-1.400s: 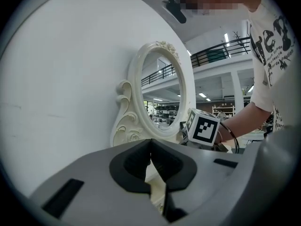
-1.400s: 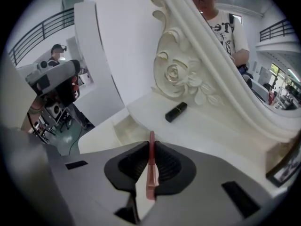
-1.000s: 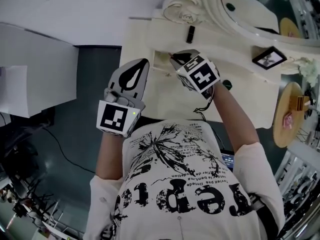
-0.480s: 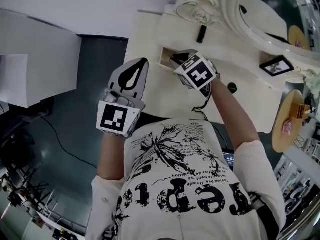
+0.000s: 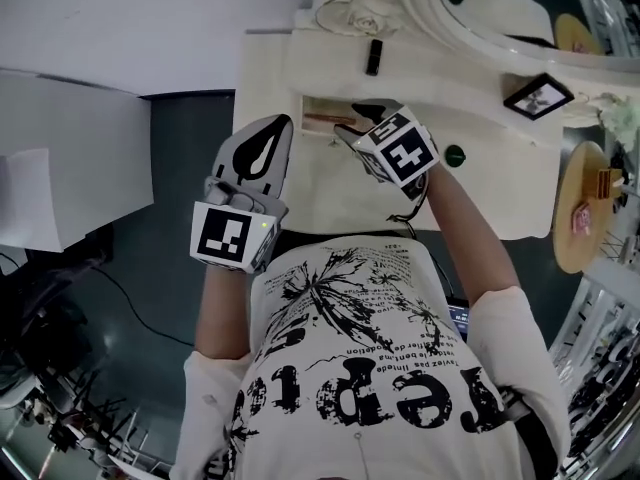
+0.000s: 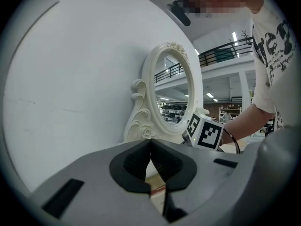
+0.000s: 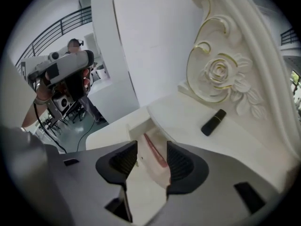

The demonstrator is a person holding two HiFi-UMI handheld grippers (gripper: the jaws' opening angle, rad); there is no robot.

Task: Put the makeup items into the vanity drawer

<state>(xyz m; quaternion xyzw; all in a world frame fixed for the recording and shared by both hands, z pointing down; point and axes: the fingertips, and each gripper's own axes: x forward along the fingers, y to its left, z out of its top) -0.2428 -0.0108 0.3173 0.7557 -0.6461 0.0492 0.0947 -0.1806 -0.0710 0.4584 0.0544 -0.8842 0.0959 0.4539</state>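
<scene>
Drawer (image 5: 312, 104) open, pink pencil (image 7: 153, 149) inside; right gripper (image 5: 356, 118) jaws opening over it, empty. Left gripper (image 6: 151, 160) jaws clenched, empty. Black lipstick tube (image 7: 213, 122) sits on tabletop (image 7: 186, 111), not yet stowed.

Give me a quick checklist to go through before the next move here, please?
1. Drawer open: ok.
2. Slim pink pencil lying inside the drawer: ok.
3. Right gripper letting go: ok. Its jaws are opening; the pencil shows between them, but the pads do not press on it.
4. Left gripper free: ok, jaws together, nothing in them.
5. All makeup put away: not ok. A black tube lies on the vanity top.
6. More items elsewhere on the vanity: cannot tell.
</scene>
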